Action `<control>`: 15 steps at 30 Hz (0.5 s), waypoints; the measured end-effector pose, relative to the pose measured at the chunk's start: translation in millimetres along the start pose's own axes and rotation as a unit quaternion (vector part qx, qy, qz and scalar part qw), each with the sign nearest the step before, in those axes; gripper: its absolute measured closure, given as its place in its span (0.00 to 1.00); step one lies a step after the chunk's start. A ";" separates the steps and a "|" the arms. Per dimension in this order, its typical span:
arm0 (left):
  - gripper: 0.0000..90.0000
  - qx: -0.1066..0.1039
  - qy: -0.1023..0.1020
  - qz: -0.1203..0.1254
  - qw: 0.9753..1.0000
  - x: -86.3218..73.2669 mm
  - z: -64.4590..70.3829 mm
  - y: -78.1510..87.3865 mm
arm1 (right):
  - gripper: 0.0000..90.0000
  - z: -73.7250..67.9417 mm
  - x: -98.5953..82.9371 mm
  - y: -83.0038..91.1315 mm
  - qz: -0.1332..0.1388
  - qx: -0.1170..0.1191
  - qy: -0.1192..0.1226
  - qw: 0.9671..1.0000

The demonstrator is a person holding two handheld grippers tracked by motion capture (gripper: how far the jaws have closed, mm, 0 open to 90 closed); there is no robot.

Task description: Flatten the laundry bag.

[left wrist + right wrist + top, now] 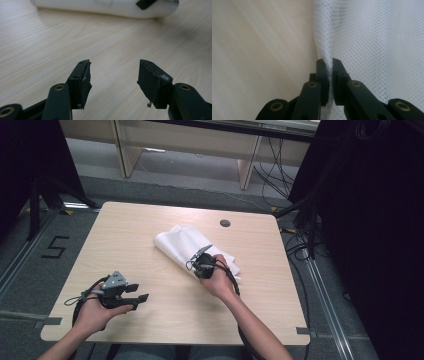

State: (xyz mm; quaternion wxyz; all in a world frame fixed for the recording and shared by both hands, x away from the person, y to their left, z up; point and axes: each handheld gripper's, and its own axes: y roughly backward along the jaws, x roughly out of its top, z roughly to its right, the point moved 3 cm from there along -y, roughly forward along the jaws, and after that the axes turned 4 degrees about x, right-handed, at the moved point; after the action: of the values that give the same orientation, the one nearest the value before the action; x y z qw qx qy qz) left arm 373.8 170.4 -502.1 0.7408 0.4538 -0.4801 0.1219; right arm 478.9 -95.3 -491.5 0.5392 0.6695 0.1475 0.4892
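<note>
A white mesh cloth [180, 245] lies folded near the middle of the wooden table [125, 235]. My right gripper [196, 261] sits on the cloth's near edge, held from the right by a hand. In the right gripper view its jaws are shut on a raised fold of the white mesh cloth [372, 37], and the gripper [330, 65] pinches that fold just above the tabletop. My left gripper [141, 293] rests at the front left, open and empty. In the left gripper view the gripper [113, 72] spans bare wood, with the cloth [105, 7] farther off.
A dark round grommet [225, 223] is set in the table near its far edge. Black cables [80, 297] trail from both grippers off the near side. Beyond the table stand a wooden desk frame [125, 150], floor cables and dark curtains at both sides.
</note>
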 end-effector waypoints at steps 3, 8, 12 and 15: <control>0.48 -0.002 -0.014 0.016 1.000 4.3 1.8 2.1 | 0.96 -9.0 -14.4 9.0 0.002 0.014 0.015 1.000; 0.51 -0.014 -0.012 0.027 0.999 9.1 7.1 1.9 | 0.96 -25.9 -43.0 24.5 -0.004 0.030 0.027 0.999; 0.60 -0.031 0.001 0.040 0.999 14.7 12.4 -0.2 | 0.96 -42.9 -62.4 38.3 0.002 0.059 0.070 0.996; 0.66 -0.044 0.009 0.063 0.997 24.1 18.4 -0.3 | 0.93 -52.7 -74.5 47.5 -0.006 0.087 0.090 0.992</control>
State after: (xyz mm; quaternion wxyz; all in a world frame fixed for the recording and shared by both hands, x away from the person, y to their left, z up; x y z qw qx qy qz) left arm 375.2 149.6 -480.1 0.7548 0.3888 -0.5062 0.1513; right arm 384.7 -136.6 -490.4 0.4666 0.6661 0.2410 0.5296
